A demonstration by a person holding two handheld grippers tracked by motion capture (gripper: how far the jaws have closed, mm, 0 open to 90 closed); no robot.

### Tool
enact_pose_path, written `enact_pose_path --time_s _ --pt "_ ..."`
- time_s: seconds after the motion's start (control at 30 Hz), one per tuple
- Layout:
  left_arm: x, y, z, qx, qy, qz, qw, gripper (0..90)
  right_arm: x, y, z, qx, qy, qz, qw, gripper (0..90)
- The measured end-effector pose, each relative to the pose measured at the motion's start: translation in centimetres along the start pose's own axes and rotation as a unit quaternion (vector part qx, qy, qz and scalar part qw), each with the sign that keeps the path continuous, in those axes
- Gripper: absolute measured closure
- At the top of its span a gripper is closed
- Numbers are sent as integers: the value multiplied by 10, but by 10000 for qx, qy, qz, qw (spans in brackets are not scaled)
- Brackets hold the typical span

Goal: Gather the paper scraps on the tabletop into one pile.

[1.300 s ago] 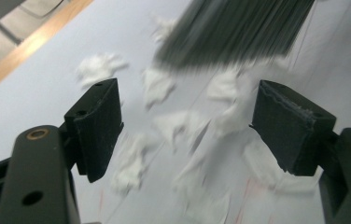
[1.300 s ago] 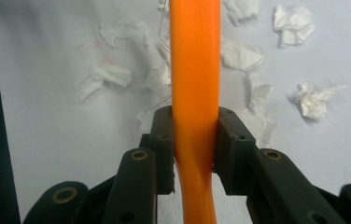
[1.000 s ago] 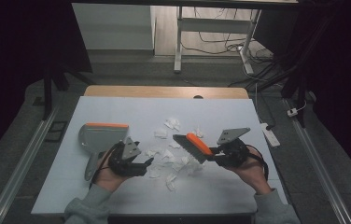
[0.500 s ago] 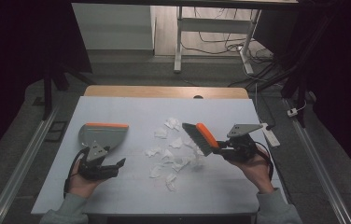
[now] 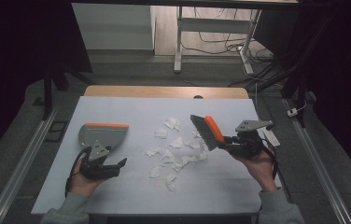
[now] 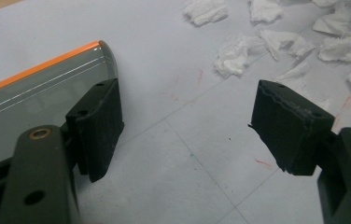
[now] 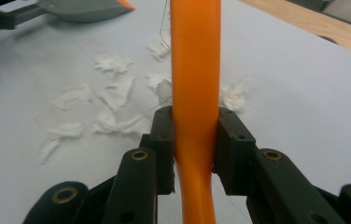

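The right gripper [image 5: 227,142] holds a brush [image 5: 207,131] by its orange handle [image 7: 195,79]. In the right gripper view the jaws are closed on both sides of the handle, pressing it between the pads. In the high view the brush is lifted off the table [image 5: 131,109], right of centre. Its long axis runs from the gripper up and to the left, so the head points toward the far left of the table and the handle end sits low at the gripper. The dark bristles face left, toward the scraps [image 5: 173,154], with the orange back on the right side.

The scraps are torn white paper bits lying loose in the middle of the table, just left of and below the brush head. Whether the bristles touch any of them cannot be told.

The left gripper [image 5: 110,167] rests low near the table's left front. In the left gripper view its jaws stand wide apart with bare table between them. The dustpan [image 5: 102,135] lies flat just beyond it, its orange lip along the far edge. One jaw pad sits just beside the dustpan's edge [image 6: 47,88]; contact cannot be told.
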State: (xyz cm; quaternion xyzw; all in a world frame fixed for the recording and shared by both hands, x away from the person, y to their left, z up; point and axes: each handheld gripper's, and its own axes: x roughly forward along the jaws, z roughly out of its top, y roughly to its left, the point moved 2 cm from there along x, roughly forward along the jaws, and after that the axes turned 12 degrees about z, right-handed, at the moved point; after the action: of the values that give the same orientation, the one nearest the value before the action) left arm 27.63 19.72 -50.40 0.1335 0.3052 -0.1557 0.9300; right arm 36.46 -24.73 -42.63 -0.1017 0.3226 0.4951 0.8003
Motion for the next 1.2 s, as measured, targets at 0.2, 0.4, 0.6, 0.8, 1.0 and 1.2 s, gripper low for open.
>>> enact_pose_path --time_s 0.2,0.4,0.6,0.8,1.0,1.2 --pt "-1 0 -6 -79 28 -22 10000 258 7 -24 7 332 104 -349 9988 713" --pt "0 -1 -9 -44 50 -32 10000 258 32 -58 26 455 894 -764 9920 713" --pt "0 -2 -9 -24 41 -70 10000 260 35 -81 46 745 845 -650 9915 713" --pt "1 -1 -9 -31 43 -91 9999 261 21 -78 65 692 718 -550 9935 713" --pt "0 -2 -8 -14 25 -94 10000 263 33 -81 62 471 1740 -842 9800 713" --pt "1 -3 -8 -9 57 -114 9999 263 51 -99 55 455 2224 -1427 9634 713"
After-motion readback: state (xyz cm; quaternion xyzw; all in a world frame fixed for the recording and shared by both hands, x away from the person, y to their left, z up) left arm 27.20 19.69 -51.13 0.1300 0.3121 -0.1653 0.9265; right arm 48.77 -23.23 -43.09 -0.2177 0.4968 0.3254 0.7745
